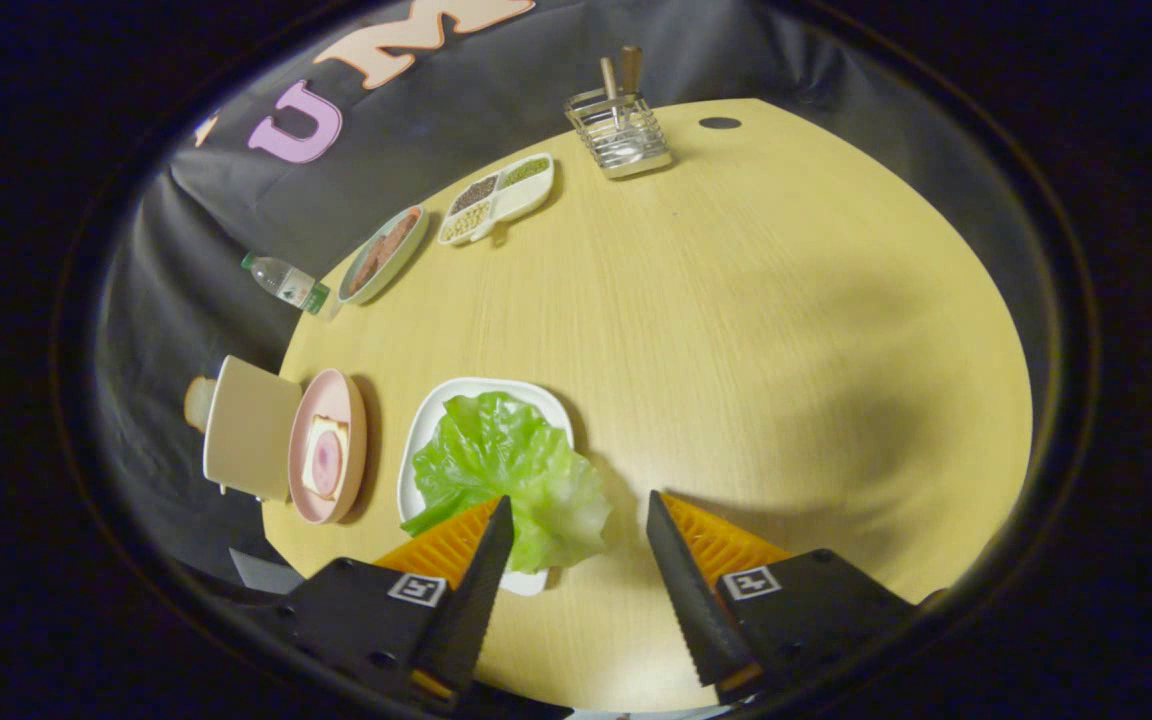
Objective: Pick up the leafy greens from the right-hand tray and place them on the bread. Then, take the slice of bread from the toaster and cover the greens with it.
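The leafy greens (506, 475) lie as one crinkled green leaf on a white tray (436, 405), spilling over its near rim. My gripper (581, 510) is open above the table, its one finger over the leaf's near edge and the other over bare wood beside it. Nothing is held. Past the tray stands a pink plate (351, 400) with a slice of bread (321, 458) topped by a round of pink meat. Beyond the plate is the beige toaster (248, 428), with a bread slice (198, 400) poking out of its far side.
The wooden table (756, 330) carries a grey-green dish of brown food (383, 254), a divided white dish of grains (498, 197) and a wire rack with wooden-handled utensils (620, 130) along its far edge. A plastic bottle (284, 282) lies at the table's edge.
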{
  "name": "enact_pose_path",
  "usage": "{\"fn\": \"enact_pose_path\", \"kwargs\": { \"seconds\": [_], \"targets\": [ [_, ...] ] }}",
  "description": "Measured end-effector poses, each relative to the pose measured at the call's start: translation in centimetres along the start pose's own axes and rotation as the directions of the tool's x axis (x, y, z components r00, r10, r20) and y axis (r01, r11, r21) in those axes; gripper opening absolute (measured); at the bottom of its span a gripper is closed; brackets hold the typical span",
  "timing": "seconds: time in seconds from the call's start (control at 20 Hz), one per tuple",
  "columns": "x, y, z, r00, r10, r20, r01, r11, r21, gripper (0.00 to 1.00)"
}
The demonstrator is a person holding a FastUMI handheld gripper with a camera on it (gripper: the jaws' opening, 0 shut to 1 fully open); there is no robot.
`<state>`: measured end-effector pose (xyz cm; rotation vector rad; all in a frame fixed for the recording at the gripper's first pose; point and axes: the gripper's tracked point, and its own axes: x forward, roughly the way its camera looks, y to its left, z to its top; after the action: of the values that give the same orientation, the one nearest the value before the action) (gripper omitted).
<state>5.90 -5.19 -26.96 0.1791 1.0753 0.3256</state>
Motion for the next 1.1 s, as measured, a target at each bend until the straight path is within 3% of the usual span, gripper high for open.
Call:
{"fn": "enact_pose_path", "kwargs": {
  "seconds": [0.4,0.8,1.1],
  "targets": [
    [0.2,1.3,-0.6,0.997,0.033,-0.073,-0.027,0.996,0.084,0.15],
    [-2.5,4.1,0.6,0.995,0.102,-0.014,-0.099,0.986,0.135,0.04],
    [-5.9,8.6,2.7,0.977,0.207,0.055,-0.214,0.955,0.206,0.04]
  ]
}}
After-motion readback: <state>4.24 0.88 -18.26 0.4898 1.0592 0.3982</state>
